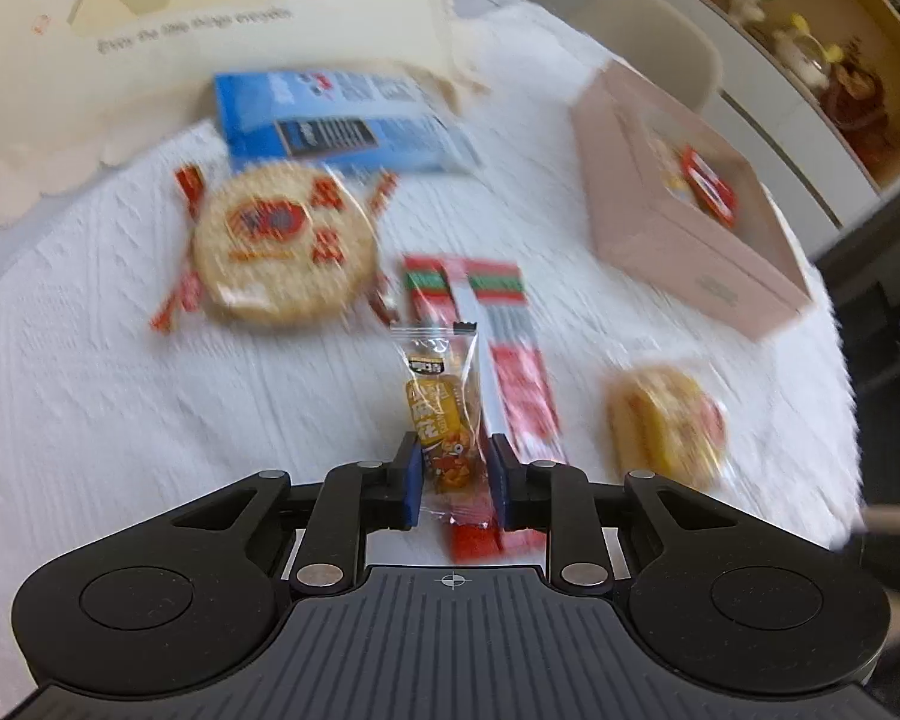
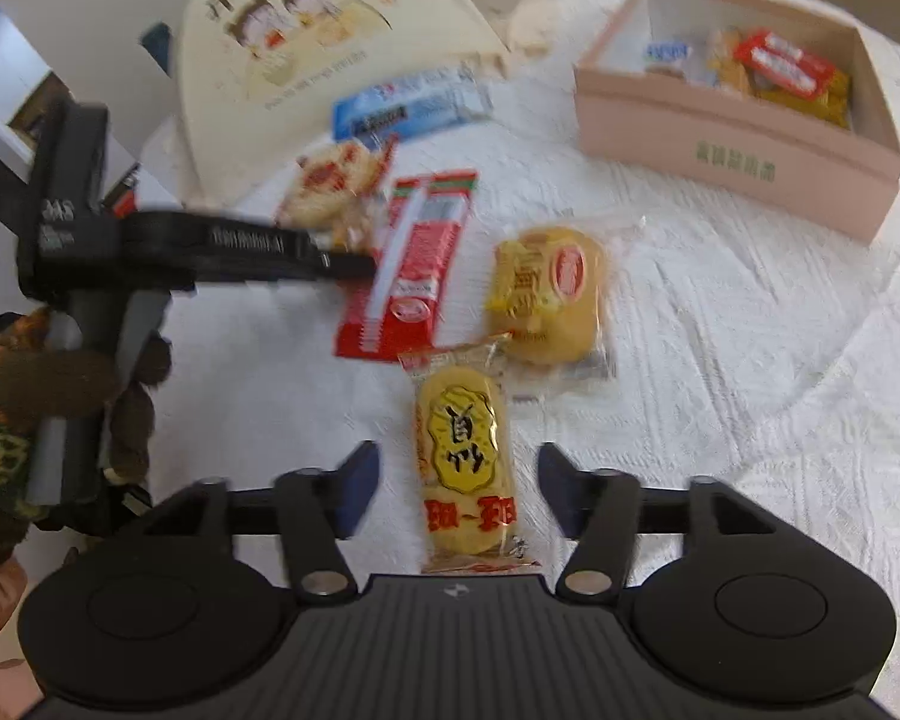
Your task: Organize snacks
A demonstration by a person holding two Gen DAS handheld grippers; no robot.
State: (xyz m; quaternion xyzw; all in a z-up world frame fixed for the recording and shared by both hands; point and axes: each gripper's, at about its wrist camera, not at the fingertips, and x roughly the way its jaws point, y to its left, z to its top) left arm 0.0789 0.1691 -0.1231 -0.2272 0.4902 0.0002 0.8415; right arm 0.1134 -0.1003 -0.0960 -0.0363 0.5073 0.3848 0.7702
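Left wrist view: the left gripper (image 1: 455, 483) has its blue pads closed narrowly on a small orange snack packet (image 1: 444, 420), which stands upright between them, above the white tablecloth (image 1: 120, 396).
Under the held packet: a red snack box (image 1: 510, 360) lies flat on the cloth, running away from the gripper toward the middle of the table.
Left of centre: a round rice cracker pack (image 1: 282, 243) lies flat, touching the near edge of a blue packet (image 1: 336, 120).
Right side: a yellow cake pack (image 1: 666, 426) rests near the table's right edge; the pink box (image 1: 690, 198) sits beyond it toward the far right edge.
Far edge: a cream printed bag (image 1: 210, 12) rises behind the blue packet.
Right wrist view: the right gripper (image 2: 459, 492) is spread wide, both pads apart from the yellow cracker packet (image 2: 465, 468) that lies on the cloth between them, lengthwise along the fingers.
Ahead of it: the yellow cake pack (image 2: 546, 294) lies just beyond the cracker packet, with the red snack box (image 2: 414, 264) beside it on the left.
Pink box interior: several wrapped snacks (image 2: 780, 72) lie inside the open box (image 2: 732, 138) near the far right edge.
Other tool: the left gripper (image 2: 354, 261) reaches in from the left edge to the red box.
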